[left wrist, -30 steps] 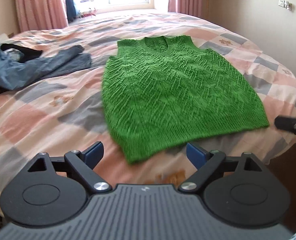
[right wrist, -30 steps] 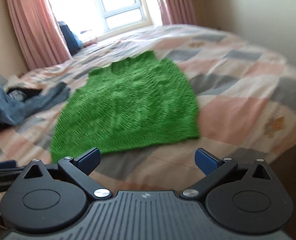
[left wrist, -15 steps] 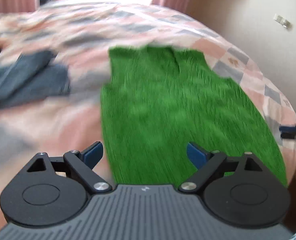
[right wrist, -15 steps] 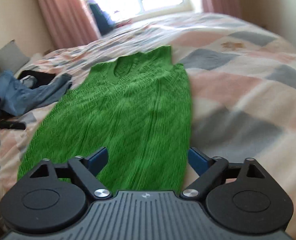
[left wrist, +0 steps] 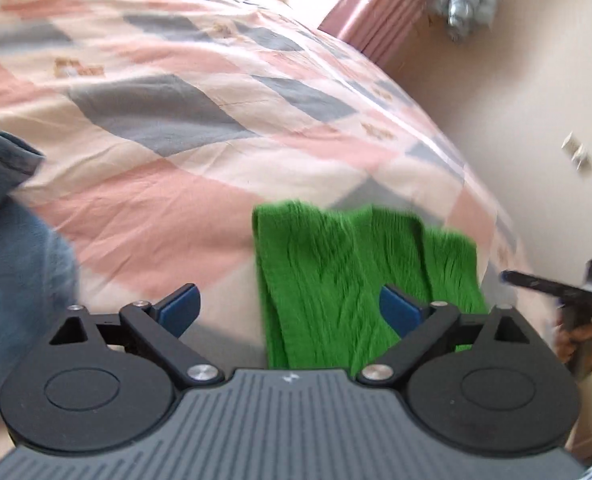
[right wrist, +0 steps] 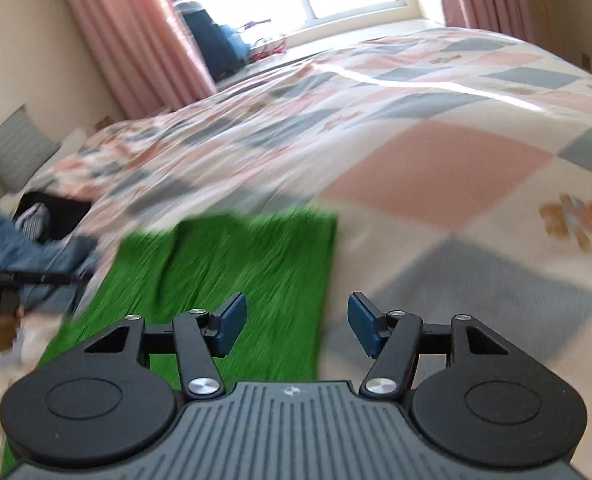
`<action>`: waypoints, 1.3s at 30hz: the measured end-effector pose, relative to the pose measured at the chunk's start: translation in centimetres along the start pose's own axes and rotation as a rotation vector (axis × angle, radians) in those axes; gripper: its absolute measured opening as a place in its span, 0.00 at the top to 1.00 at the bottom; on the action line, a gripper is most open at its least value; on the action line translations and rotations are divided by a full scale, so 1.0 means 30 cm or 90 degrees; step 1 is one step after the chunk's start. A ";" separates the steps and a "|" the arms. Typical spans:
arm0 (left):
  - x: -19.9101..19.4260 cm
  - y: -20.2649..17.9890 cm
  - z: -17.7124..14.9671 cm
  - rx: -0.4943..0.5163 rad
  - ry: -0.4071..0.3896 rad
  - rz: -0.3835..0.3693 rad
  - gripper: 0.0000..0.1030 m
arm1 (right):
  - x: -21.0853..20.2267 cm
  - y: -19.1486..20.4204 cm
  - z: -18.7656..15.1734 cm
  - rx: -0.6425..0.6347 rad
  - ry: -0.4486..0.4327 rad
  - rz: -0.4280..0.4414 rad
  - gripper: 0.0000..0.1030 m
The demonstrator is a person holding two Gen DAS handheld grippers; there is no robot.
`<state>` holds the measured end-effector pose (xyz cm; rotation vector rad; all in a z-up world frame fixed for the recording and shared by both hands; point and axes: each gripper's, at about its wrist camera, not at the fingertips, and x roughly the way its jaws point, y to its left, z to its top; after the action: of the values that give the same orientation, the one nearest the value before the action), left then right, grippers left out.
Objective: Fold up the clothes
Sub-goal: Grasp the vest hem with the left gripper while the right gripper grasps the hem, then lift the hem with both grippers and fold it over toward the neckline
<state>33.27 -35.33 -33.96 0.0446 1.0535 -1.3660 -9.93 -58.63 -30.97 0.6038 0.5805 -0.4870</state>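
A green knitted vest [left wrist: 348,280] lies flat on the checked quilt, neck end away from me; it also shows in the right wrist view [right wrist: 232,272]. My left gripper [left wrist: 290,308] is open and empty, hovering over the vest's left shoulder edge. My right gripper [right wrist: 296,326] is open and empty, over the vest's right shoulder edge, its jaws narrower than the left's. Each gripper shows at the edge of the other's view, the right one [left wrist: 552,288] and the left one [right wrist: 12,280]. Both views are motion-blurred.
Blue jeans [left wrist: 12,256] lie on the bed left of the vest, with a dark garment [right wrist: 52,212] beyond. The pink and grey quilt [right wrist: 436,168] stretches to the window. A wall [left wrist: 536,100] bounds the bed's right side.
Both grippers have moved from the vest's hem forward along its sides to the shoulder end. The right gripper's jaws have narrowed somewhat. The vest has not moved.
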 end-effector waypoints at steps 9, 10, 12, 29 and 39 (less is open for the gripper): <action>0.173 0.037 0.062 -0.049 -0.003 -0.053 0.25 | 0.256 -0.131 0.115 0.089 0.018 0.023 0.40; 0.181 0.034 0.065 -0.056 0.000 -0.056 0.65 | 0.273 -0.134 0.114 0.095 0.017 0.023 0.40; 0.179 0.016 0.066 -0.050 0.005 -0.054 0.93 | 0.291 -0.130 0.112 0.097 0.016 0.042 0.63; -0.609 -0.339 -0.670 0.204 -0.107 -0.088 0.76 | -0.523 0.168 -0.376 -0.100 -0.142 0.128 0.91; -0.553 -0.638 -1.091 0.665 -0.055 0.226 0.55 | -0.654 0.484 -0.927 -0.334 -0.020 -0.172 0.62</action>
<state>1.53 -8.83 -32.00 0.8877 0.1495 -1.4302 -25.94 -25.28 -31.86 0.0168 0.7308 -0.5677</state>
